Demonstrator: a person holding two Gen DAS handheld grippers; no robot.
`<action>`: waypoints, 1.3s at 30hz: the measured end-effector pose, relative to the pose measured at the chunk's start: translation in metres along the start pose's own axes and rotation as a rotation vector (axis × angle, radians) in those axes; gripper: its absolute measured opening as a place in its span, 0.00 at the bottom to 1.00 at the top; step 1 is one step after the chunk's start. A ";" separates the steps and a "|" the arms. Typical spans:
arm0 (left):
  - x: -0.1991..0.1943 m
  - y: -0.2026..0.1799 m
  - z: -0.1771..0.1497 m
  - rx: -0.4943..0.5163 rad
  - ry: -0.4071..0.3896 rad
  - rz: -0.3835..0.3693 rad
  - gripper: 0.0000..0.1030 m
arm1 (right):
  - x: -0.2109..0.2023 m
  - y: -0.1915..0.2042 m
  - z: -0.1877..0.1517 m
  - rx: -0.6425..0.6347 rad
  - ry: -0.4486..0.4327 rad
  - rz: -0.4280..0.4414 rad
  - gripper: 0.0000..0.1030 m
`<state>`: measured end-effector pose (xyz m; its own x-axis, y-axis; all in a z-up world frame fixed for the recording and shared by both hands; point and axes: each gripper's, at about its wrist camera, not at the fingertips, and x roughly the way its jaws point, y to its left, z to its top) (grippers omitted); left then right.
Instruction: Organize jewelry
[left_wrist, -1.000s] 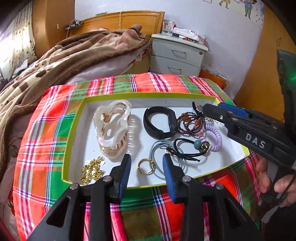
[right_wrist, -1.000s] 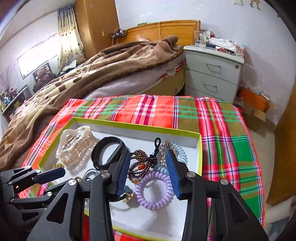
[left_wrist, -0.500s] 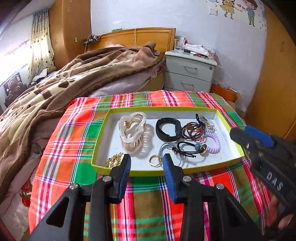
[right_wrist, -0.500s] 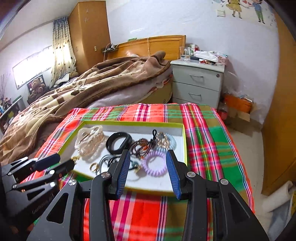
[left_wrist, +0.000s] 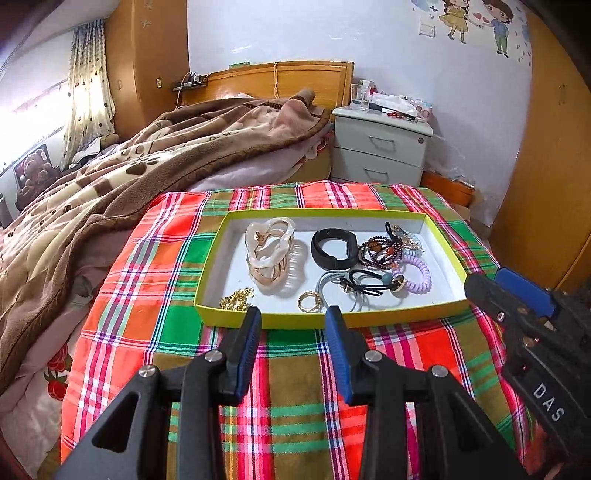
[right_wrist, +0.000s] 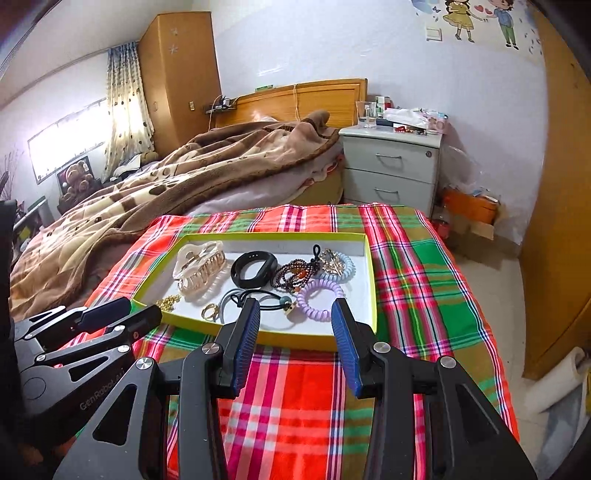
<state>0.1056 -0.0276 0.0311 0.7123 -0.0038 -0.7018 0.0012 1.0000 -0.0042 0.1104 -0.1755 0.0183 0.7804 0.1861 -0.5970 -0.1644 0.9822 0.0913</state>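
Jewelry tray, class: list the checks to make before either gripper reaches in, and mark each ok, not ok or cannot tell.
1. Left gripper open, holding nothing: ok.
2. Right gripper open, holding nothing: ok.
3. Tray flat on the plaid cloth: ok.
4. Gold ring lies apart from the hair claw: ok.
5. Beaded bracelet free of neighbouring hair ties: not ok, they overlap.
6. Gold chain untangled: cannot tell.

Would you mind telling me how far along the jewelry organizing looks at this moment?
Done: every piece visible lies inside the yellow-rimmed tray: hair claw, black band, beaded bracelets, purple coil tie, gold ring, gold chain. In hand: nothing; left gripper and right gripper hang open and empty before the tray. Left: possibly untangling the overlapping ties and bracelets.
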 end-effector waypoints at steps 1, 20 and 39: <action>-0.001 0.000 0.000 -0.003 -0.002 0.000 0.36 | 0.000 0.000 0.000 0.001 0.000 -0.001 0.40; 0.001 0.002 -0.002 -0.015 0.006 -0.005 0.36 | -0.002 -0.001 -0.002 0.003 -0.001 -0.004 0.40; 0.001 0.005 -0.004 -0.030 0.007 -0.004 0.36 | -0.005 -0.003 -0.003 0.012 -0.002 -0.005 0.40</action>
<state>0.1035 -0.0231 0.0272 0.7072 -0.0084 -0.7070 -0.0170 0.9994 -0.0289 0.1052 -0.1794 0.0191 0.7825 0.1812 -0.5957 -0.1531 0.9833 0.0980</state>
